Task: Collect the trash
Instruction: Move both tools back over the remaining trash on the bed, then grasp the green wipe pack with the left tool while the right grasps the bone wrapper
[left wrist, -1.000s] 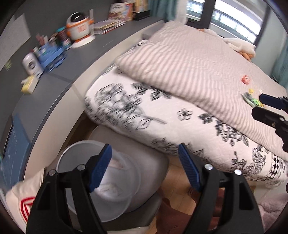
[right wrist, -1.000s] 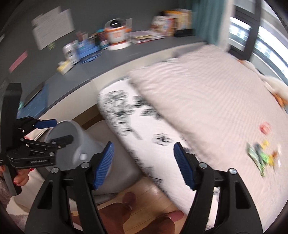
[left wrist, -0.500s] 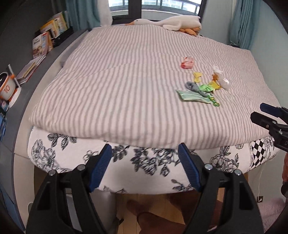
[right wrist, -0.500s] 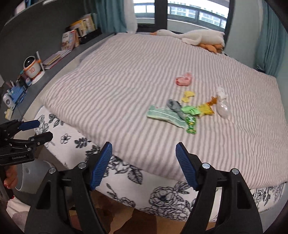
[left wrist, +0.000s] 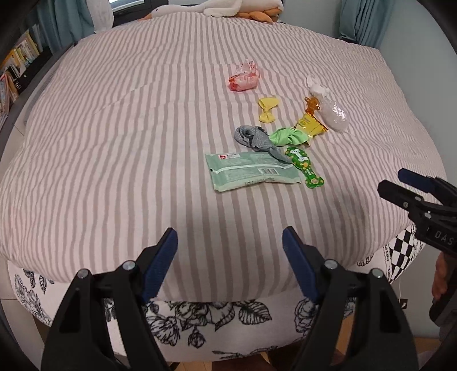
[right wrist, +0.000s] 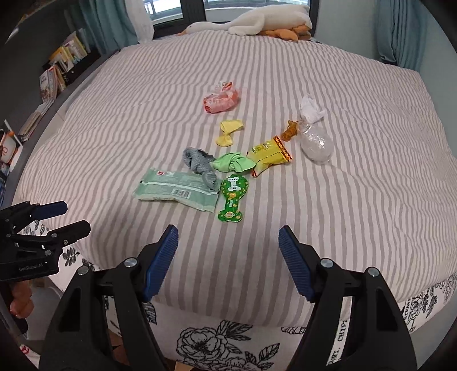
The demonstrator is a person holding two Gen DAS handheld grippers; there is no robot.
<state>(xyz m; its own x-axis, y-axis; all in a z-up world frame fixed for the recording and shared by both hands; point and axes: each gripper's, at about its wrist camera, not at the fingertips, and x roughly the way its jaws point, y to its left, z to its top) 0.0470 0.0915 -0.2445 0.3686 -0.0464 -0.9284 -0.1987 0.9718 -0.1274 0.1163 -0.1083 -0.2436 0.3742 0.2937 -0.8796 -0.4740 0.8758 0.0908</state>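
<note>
Several pieces of litter lie in a cluster on the striped bedcover point(left wrist: 114, 142): a pale green flat packet point(left wrist: 251, 171) point(right wrist: 177, 192), a green bone-shaped wrapper point(left wrist: 304, 167) point(right wrist: 232, 199), a yellow snack wrapper point(left wrist: 310, 125) point(right wrist: 268, 155), a pink wrapper point(left wrist: 244, 77) point(right wrist: 221, 100) and a clear knotted bag point(left wrist: 332, 111) point(right wrist: 315, 139). A grey rag point(left wrist: 254, 138) and a light green knotted cloth point(left wrist: 285, 137) lie among them. My left gripper point(left wrist: 230, 242) point(right wrist: 75, 217) hangs open over the bed's near edge. My right gripper point(right wrist: 227, 237) point(left wrist: 391, 181) is open too, nearer the litter, holding nothing.
A white plush goose point(right wrist: 257, 18) lies along the bed's far edge under the window. Books stand on a shelf point(right wrist: 61, 65) to the left. Below the cover, the floral mattress side point(left wrist: 214, 314) drops to a wooden floor. Teal curtains point(right wrist: 400, 31) hang at the back right.
Both views have swung from the bin and the shelf beside the bed round to the bedcover. The litter now sits closer and central. Both grippers stayed open and empty.
</note>
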